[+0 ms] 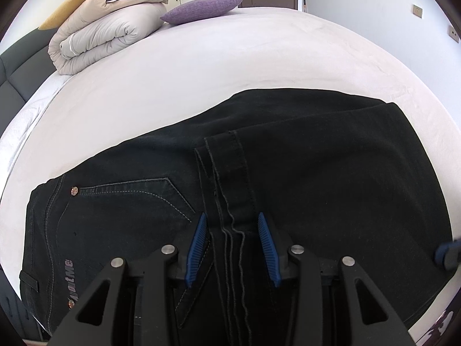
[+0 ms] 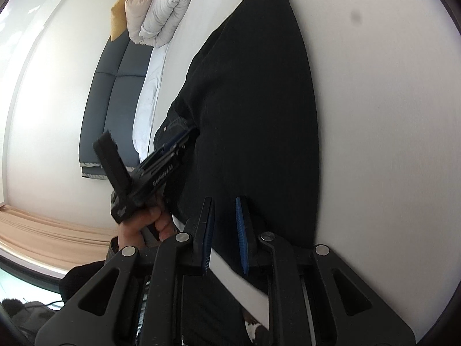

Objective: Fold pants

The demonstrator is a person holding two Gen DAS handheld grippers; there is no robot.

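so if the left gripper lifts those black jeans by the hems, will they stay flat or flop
Probably flop: the black jeans lie limp and folded over themselves on the bed, so unheld parts would likely sag. Thick seams and doubled denim suggest some weight. The left gripper stands open around the hems, so its grip looks unsettled.

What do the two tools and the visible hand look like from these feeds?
Both tools, left and right, have matte black angular linkage arms with silver round pivot pins and ribbed blue pads. The left hand grips a black handle; a dark sleeve cuff shows at the wrist.
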